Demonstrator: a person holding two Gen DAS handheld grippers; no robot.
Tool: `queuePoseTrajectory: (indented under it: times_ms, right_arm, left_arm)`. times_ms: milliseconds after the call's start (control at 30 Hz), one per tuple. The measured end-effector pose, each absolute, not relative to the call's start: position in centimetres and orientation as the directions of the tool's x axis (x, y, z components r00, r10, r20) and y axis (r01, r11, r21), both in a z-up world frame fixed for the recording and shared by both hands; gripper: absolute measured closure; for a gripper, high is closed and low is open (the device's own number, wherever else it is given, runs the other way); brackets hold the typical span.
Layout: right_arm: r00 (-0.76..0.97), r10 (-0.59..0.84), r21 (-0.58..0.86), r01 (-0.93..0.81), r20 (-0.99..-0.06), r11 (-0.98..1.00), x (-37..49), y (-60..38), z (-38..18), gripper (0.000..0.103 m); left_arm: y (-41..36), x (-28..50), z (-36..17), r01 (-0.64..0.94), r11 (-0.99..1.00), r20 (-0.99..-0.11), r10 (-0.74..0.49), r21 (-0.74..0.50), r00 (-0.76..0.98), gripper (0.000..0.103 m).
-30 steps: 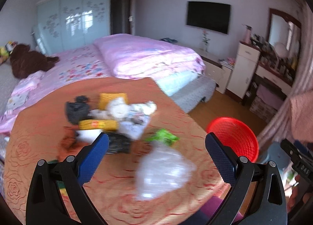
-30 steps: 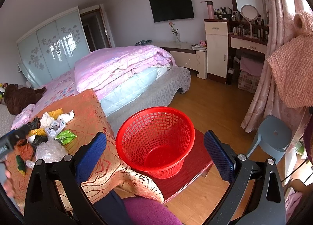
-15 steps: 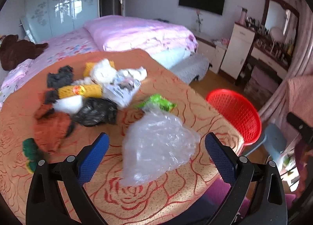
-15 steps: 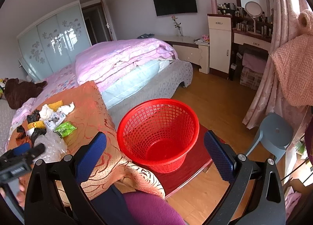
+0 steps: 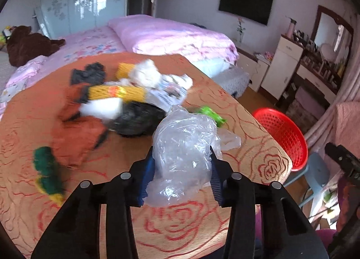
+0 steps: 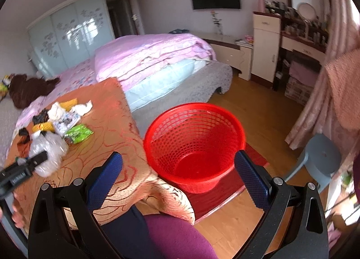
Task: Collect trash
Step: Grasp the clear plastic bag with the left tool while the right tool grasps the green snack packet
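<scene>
On a bedroom surface [image 5: 265, 142] draped in an orange rose-patterned cloth, the left gripper [image 5: 182, 175] closes its jaws around a crumpled clear plastic bag [image 5: 182, 146] near the cloth's right edge, the blue pads [image 5: 147, 175] pressing into the film on both sides. To the bag's left, close to the left edge, lies a green and yellow scrap [image 5: 46, 171], with a rust-brown rag [image 5: 74, 139] beside it. Behind the bag sits the rest of the litter, blurred in the left wrist view: a black bag [image 5: 137, 119] touching the clear one, a yellow mesh sleeve [image 5: 117, 92], black scraps [image 5: 87, 74], white crumpled tissue [image 5: 146, 72] and a printed paper wrapper [image 5: 168, 92]. A green wrapper [image 5: 212, 116] pokes out just behind the clear bag's right side. Off the surface's right edge, lower down, a red mesh basket [image 5: 283, 133] stands on a red mat [image 6: 213, 193] on the wooden floor; nothing shows inside it in the right wrist view. The right gripper [image 6: 177, 180] hangs over the surface's near right corner and the basket, its jaws wide apart with nothing between them. A grey stool [image 6: 321, 160] stands to the basket's right, and a bed with pink covers [image 5: 171, 36] lies beyond the surface's far edge.
</scene>
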State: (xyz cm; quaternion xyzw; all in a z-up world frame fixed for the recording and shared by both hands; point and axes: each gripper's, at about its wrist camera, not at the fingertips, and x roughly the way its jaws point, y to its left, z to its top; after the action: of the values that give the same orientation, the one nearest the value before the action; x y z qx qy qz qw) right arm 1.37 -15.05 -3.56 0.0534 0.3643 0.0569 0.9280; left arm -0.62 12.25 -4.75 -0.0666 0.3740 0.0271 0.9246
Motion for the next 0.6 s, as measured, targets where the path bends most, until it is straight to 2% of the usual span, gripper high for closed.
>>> queuePoseTrajectory:
  times_ms: [133, 333, 600]
  right_arm:
    - [0.717, 0.197, 0.105, -0.171, -0.669, 0.98, 2.9, -12.7, -3.7, 0.007]
    - [0.617, 0.36, 0.111, -0.404, -0.699, 0.908, 6.5, -6.8, -4.4, 0.007]
    - [0.531, 0.46, 0.097, -0.575, -0.711, 0.813, 9.0, -0.6, -4.6, 0.007]
  left_arm:
    - [14.4, -2.0, -3.2, -0.157, 0.982, -0.659, 0.049, -0.106, 0.751, 0.062]
    - [16.7, -3.5, -1.6, -0.223, 0.968, -0.626, 0.103, -0.115, 0.773, 0.061]
    - [17.6, -4.2, -1.2, -0.246, 0.962, -0.615, 0.126, -0.114, 0.779, 0.061]
